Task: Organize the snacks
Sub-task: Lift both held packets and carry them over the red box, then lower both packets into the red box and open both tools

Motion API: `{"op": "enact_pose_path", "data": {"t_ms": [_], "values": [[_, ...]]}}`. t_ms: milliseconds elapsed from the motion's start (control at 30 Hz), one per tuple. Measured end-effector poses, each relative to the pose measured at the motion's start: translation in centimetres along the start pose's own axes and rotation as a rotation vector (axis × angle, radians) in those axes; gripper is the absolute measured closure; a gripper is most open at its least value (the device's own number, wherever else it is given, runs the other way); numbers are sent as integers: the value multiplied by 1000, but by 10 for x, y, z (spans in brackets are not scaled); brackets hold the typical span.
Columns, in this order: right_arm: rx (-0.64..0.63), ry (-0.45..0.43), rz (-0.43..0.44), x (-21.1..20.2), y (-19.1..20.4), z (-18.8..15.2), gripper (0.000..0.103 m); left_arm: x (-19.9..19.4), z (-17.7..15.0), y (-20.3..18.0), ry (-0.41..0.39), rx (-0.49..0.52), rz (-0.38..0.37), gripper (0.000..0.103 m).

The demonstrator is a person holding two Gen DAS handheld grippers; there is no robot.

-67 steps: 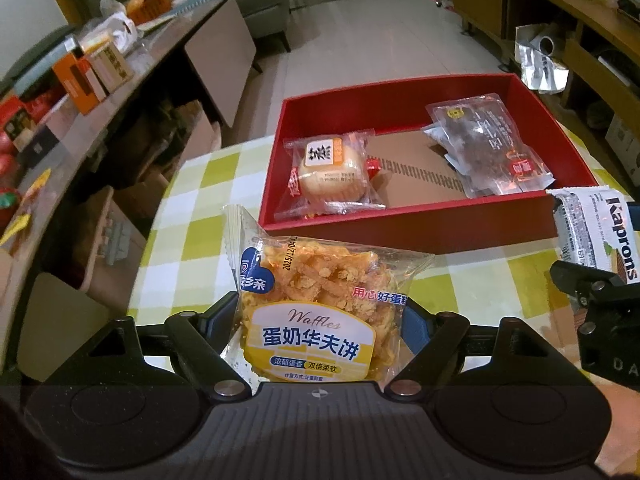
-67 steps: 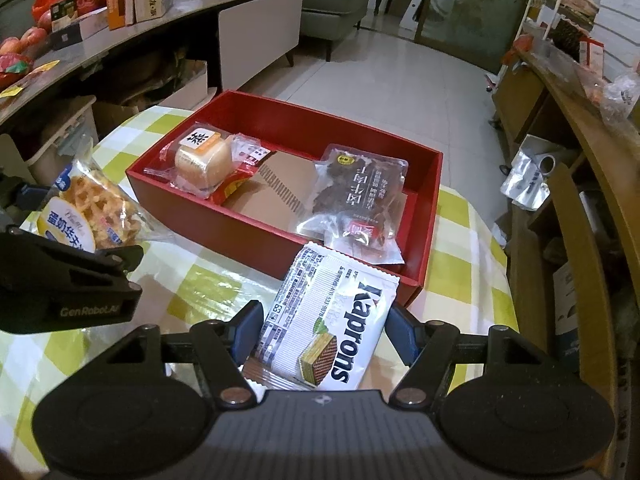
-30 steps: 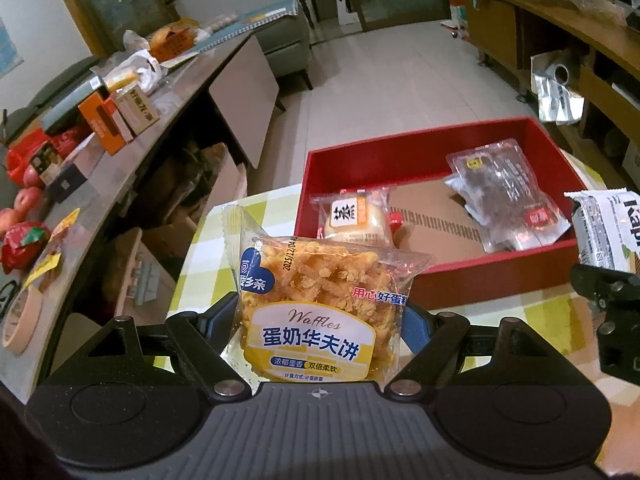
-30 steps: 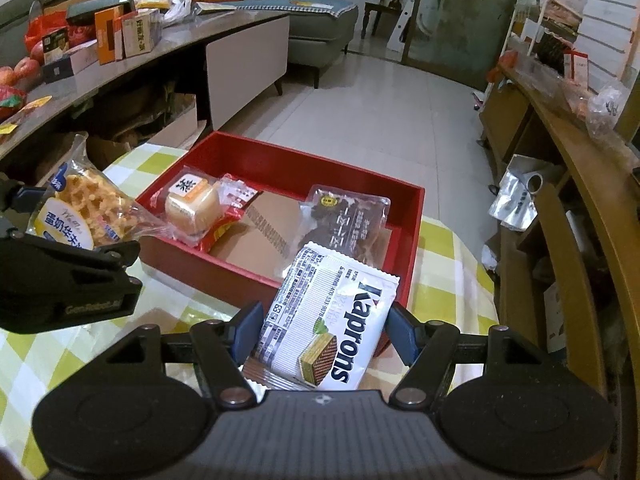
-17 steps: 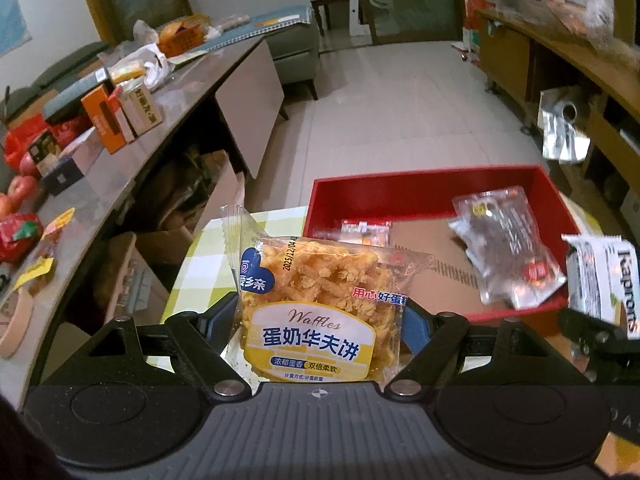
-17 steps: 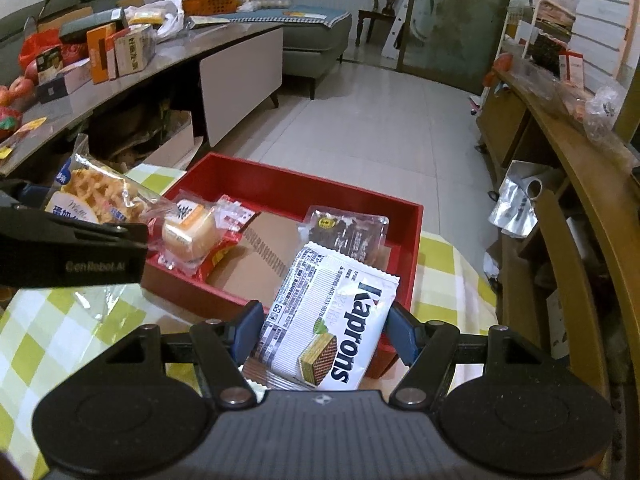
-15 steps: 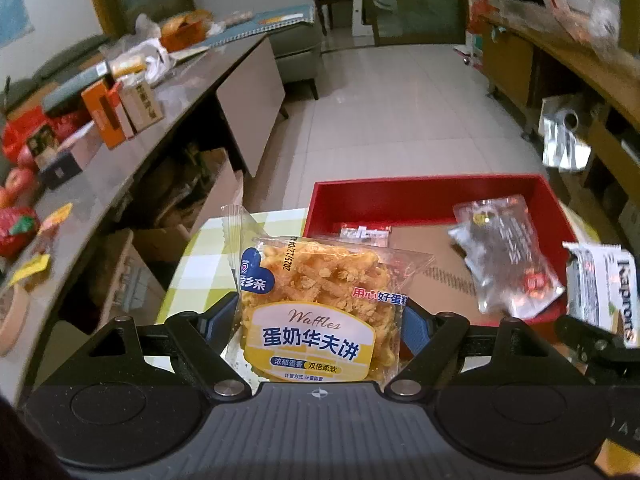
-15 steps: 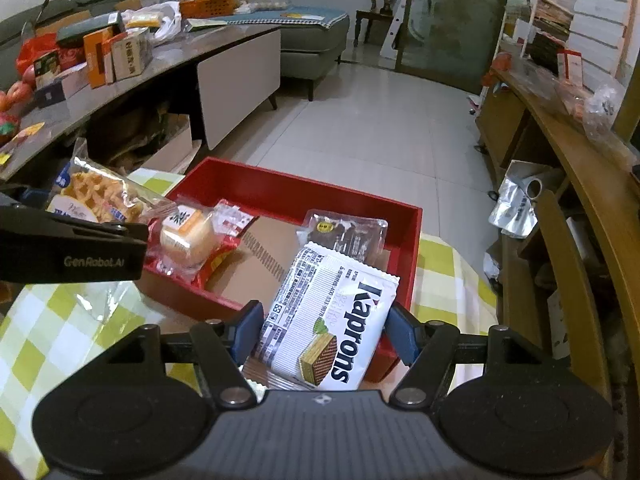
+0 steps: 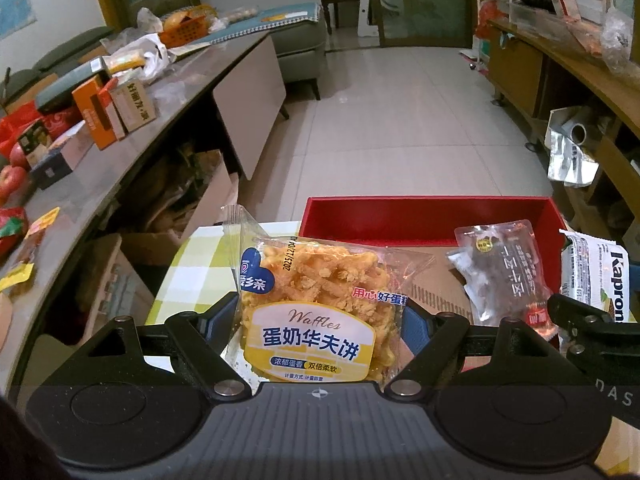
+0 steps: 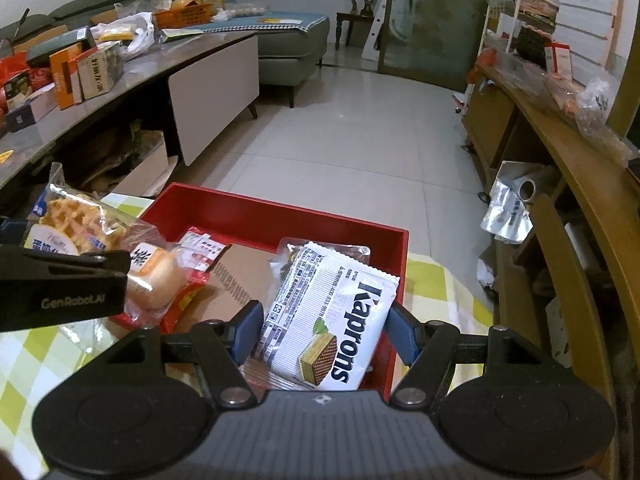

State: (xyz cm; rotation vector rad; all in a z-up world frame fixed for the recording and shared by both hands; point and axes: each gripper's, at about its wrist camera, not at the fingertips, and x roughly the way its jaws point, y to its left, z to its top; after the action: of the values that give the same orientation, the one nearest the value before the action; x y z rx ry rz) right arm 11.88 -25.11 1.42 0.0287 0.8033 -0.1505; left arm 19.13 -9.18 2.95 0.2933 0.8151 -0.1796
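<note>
The left gripper (image 9: 316,320) is clamped on a clear-wrapped waffle packet (image 9: 316,300), its blue pads pressing both side edges; the packet is held upright above the near-left corner of the red tray (image 9: 424,216). The right gripper (image 10: 322,326) pinches a white Kaprons wafer packet (image 10: 328,316) in the same manner, holding it tilted over the tray's near-right corner.

The tray rests on a tabletop (image 10: 28,356) covered with a green-and-white checked cloth. Inside the tray, a wrapped round bun (image 10: 156,280) lies at the near-left, partly behind the left gripper's body as seen from the right wrist view. A brown cardboard liner (image 10: 240,276) covers the tray floor at centre. A clear pouch with dark contents (image 9: 504,276) lies toward the tray's right side, partly hidden behind the wafer packet in the right wrist view.

Left of the tray and beyond the tabletop, a long grey counter (image 9: 120,168) carries boxes and bags.
</note>
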Motion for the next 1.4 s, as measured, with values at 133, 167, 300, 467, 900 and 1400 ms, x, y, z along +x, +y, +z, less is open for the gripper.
{"op": "enact_pose_path", "data": {"t_ms": [133,167,300,467,900,1400], "values": [[0,1,4,10,0,5,26,7,6,-6,-17,17,26,18],[-2,2,3,13,-1,6,26,9,8,-7,-21,20,35,18],[-3,8,4,26,0,10,26,18,13,-9,-25,27,55,18],[-14,19,1,38,3,12,26,31,16,-8,-9,25,63,18],[-10,34,3,59,0,13,26,48,19,-11,16,24,78,18],[-24,64,-2,77,0,13,26,63,18,-16,45,30,84,16]]}}
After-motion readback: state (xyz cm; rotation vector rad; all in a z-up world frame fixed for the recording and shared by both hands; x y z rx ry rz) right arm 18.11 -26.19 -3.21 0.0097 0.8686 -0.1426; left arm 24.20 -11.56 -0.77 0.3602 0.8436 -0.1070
